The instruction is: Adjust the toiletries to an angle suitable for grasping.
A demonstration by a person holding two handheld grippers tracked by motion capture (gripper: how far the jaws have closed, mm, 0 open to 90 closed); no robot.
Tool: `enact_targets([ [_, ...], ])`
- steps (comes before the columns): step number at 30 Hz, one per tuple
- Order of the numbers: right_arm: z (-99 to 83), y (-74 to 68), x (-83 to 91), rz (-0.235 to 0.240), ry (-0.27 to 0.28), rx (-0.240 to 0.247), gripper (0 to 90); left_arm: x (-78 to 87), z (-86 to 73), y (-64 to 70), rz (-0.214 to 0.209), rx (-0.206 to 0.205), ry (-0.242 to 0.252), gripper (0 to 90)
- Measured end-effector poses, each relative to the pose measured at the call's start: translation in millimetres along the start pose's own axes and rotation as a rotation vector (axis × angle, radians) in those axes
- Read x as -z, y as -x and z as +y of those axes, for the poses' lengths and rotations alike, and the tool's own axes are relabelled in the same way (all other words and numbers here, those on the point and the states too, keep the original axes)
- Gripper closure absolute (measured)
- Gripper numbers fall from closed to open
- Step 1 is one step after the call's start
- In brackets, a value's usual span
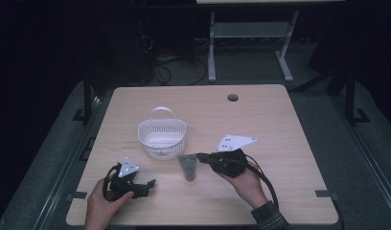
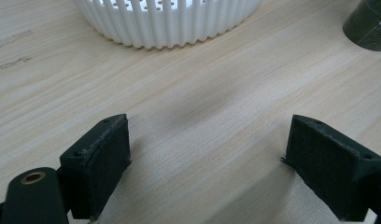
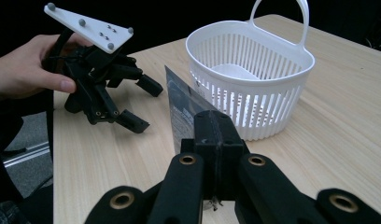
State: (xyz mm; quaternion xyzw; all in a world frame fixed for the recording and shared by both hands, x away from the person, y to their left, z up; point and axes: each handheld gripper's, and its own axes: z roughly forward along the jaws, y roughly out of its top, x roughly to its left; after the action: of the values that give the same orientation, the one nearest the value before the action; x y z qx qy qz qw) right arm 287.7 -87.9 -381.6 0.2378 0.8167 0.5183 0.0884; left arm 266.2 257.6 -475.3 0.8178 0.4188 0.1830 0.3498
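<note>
High view: the right gripper (image 1: 201, 156) is pinching the top edge of a dark tube (image 1: 187, 167), which is standing upright on the table (image 1: 289, 143), just near and right of the white basket (image 1: 162, 138). In the right gripper view the jaws are clenched together on the flat crimped end of the tube (image 3: 181, 109), with only a thin strip of it between the pads. That shallow hold is looking like the main risk: the tube may be swinging or slipping free during a lift (it is hanging from its edge alone) and dropping short of the basket's rim (image 3: 254, 65). The left gripper (image 1: 148, 184) is resting low at the near left, its jaws spread wide and grasping nothing, well apart from the tube, so it is offering no support.
</note>
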Motion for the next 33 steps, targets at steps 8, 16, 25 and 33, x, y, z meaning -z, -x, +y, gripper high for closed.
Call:
enact_targets([
  [8, 0.1, 3.1, -2.0, -0.012, -0.002, -0.003, 89.8, -0.2, 0.0, 0.2, 0.0, 0.003, 0.003, 12.6],
  [16, 2.5, 6.5, -3.2, -0.023, 0.0, -0.008, 89.8, -0.2, 0.0, 0.2, 0.0, 0.003, 0.003, 12.6],
  [25, 4.9, 9.6, -7.4, -0.029, -0.002, -0.011, 89.8, -0.2, 0.0, 0.2, 0.0, 0.003, 0.003, 12.6],
  [33, 6.5, 13.3, -11.8, -0.038, -0.005, -0.009, 89.8, -0.2, -0.1, 0.3, 0.0, 0.004, 0.003, 12.6],
])
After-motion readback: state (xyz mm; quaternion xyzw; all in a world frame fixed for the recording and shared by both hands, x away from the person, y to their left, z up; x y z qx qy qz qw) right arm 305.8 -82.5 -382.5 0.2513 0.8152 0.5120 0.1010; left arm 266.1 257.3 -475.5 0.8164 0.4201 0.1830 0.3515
